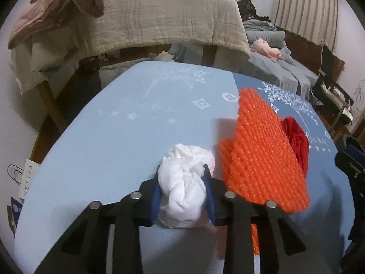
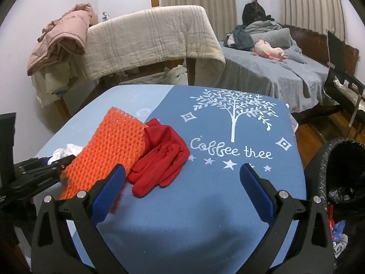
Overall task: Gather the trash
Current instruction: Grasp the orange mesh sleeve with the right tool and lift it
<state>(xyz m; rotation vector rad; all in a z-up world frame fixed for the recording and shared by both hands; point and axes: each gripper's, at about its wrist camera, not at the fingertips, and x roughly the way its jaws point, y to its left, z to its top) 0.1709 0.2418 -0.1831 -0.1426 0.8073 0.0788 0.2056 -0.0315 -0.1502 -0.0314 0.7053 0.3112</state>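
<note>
Left wrist view: my left gripper (image 1: 183,190) is clenched on the white wad (image 1: 186,187), its blue pads pressing both sides, dead ahead at 12 o'clock on the blue table (image 1: 114,137). The orange wrap (image 1: 262,159) lies just beside it at 2 o'clock. My right gripper (image 2: 182,178) hangs spread and empty over the table; red gloves (image 2: 159,157) lie at 11 o'clock, the black bin (image 2: 342,171) at 3 o'clock.
</note>
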